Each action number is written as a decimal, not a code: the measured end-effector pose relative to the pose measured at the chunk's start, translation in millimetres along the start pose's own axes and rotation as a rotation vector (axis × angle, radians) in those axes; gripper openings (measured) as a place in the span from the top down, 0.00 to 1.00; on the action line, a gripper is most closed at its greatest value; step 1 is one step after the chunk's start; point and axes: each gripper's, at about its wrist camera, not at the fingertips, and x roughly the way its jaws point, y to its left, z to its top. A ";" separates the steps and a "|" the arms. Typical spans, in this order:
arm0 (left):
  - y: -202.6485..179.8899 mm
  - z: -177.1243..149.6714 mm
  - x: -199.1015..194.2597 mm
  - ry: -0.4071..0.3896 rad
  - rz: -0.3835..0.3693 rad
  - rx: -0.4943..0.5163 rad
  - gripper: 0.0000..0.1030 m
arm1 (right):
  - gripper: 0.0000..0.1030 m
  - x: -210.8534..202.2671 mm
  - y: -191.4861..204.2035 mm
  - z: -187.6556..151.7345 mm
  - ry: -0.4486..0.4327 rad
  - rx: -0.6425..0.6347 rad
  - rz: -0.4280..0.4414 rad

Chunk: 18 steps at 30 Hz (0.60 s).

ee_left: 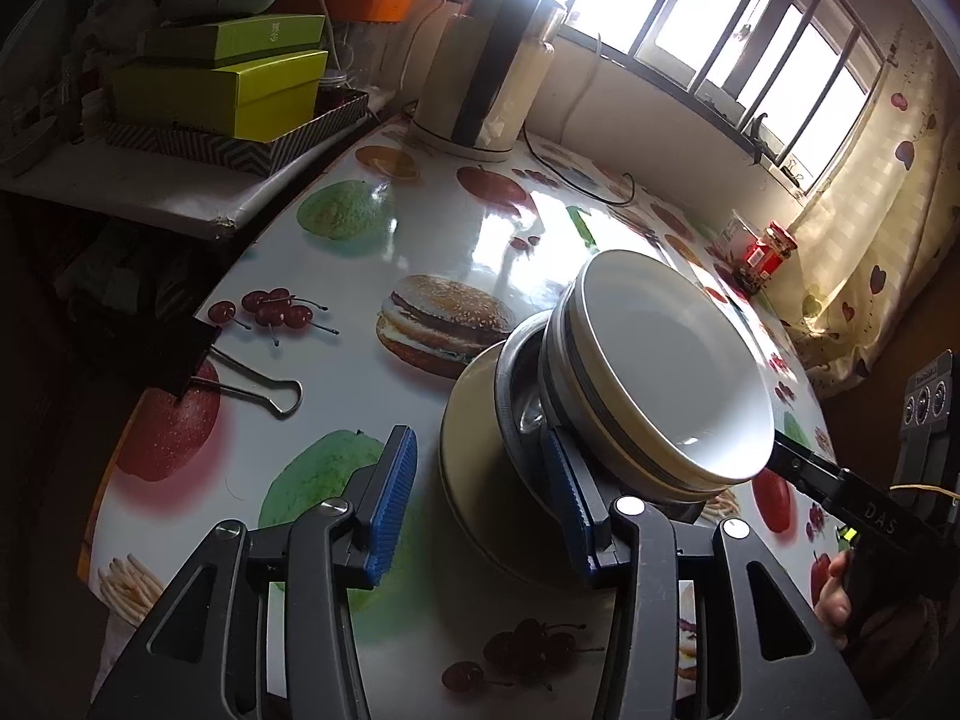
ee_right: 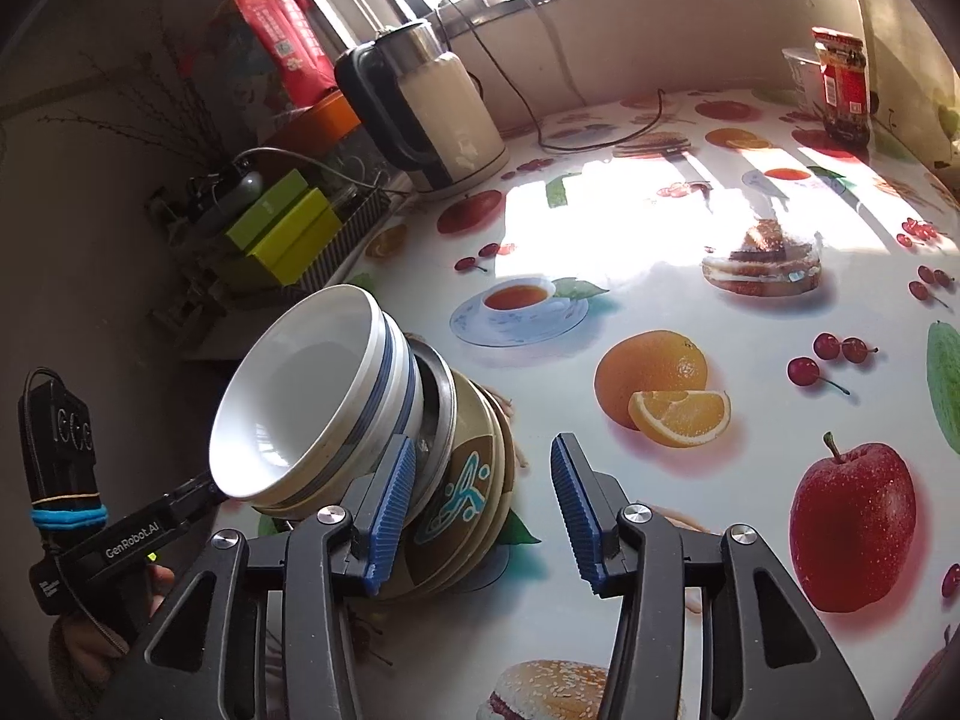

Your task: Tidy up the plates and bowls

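**Nested bowls tipped between two spread hand-held grippers**

Right now a stack of nested dishes sits tilted on the fruit-print worktop [ee_right: 690, 276]. On top is a white bowl [ee_left: 672, 360] with blue-grey bands round its outside, set into a metal bowl [ee_left: 516, 384], which rests in olive-brown patterned bowls [ee_right: 468, 498] underneath. The left hand-held gripper [ee_left: 486, 510] is spread wide, its right blue pad against the metal bowl's rim and its left pad apart from the stack. The right hand-held gripper [ee_right: 483, 510] is likewise released, with its left pad against the stack's side. A kettle [ee_left: 480, 78] stands at the far edge and a binder clip [ee_left: 240, 378] lies near the left edge.
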 end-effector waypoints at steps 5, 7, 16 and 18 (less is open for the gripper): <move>-10.7 -9.4 -9.9 -0.036 0.056 0.042 0.52 | 0.45 -11.4 8.3 -11.2 -0.031 -0.070 -0.070; -14.9 -14.6 -13.5 -0.049 0.082 0.070 0.50 | 0.41 -15.8 12.7 -16.2 -0.046 -0.112 -0.116; -25.2 -39.3 -21.8 -0.090 0.169 0.151 0.49 | 0.29 -24.3 25.7 -39.1 -0.066 -0.166 -0.183; -25.1 -45.4 -20.1 -0.084 0.164 0.145 0.47 | 0.25 -25.3 29.0 -46.0 -0.075 -0.182 -0.197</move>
